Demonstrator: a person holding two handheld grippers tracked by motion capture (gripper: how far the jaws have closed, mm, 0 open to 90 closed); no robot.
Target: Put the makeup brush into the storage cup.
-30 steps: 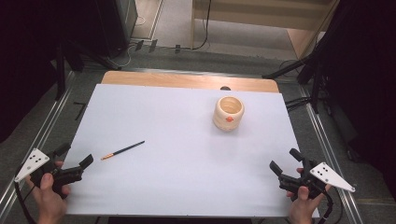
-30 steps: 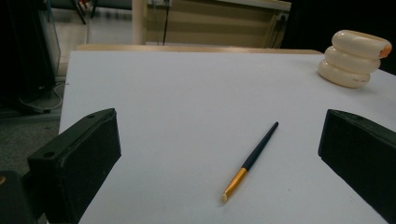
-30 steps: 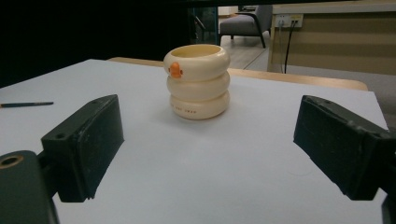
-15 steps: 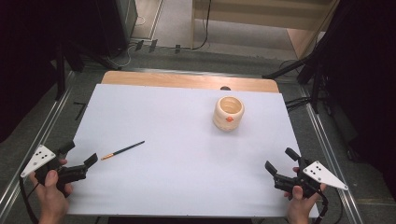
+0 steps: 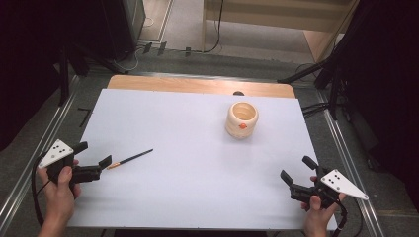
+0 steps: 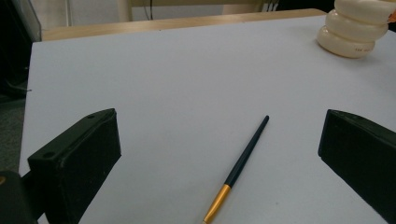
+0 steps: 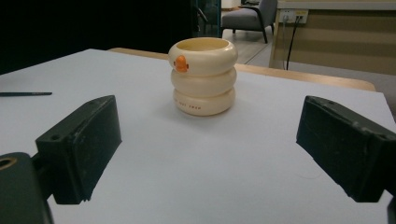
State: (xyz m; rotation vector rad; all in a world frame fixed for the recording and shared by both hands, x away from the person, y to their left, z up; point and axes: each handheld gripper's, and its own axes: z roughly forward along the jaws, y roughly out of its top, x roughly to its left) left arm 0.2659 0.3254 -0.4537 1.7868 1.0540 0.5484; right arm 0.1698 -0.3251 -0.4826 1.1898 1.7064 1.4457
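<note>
White sheet (image 5: pixel 197 148) spread over the wooden tabletop (image 5: pixel 197 85), wood bare along the far edge. Thin dark paintbrush (image 5: pixel 130 159) with a gold ferrule lying flat on the sheet at the near left, gold end toward the left gripper (image 5: pixel 94 158), dark tip pointing away toward the middle. Left gripper held low at the near left edge, jaws spread wide apart, nothing between them, the brush's gold end just beside the nearer jaw without touching. Seen along the left gripper (image 6: pixel 219 163) itself: brush (image 6: pixel 243 165) lying in the open gap, slanted, clear of both black jaws. Cream ringed cup (image 5: pixel 242 120) with a small orange mark standing upright on the far right part of the sheet, well apart from the brush. Right gripper (image 5: pixel 298 170) held low at the near right corner, jaws likewise wide apart and empty, aimed at the cup (image 7: pixel 203 76), well short of it. Right gripper (image 7: pixel 208 154) in its own view framing the cup between the two jaws, brush tip (image 7: pixel 25 94) at far left.
</note>
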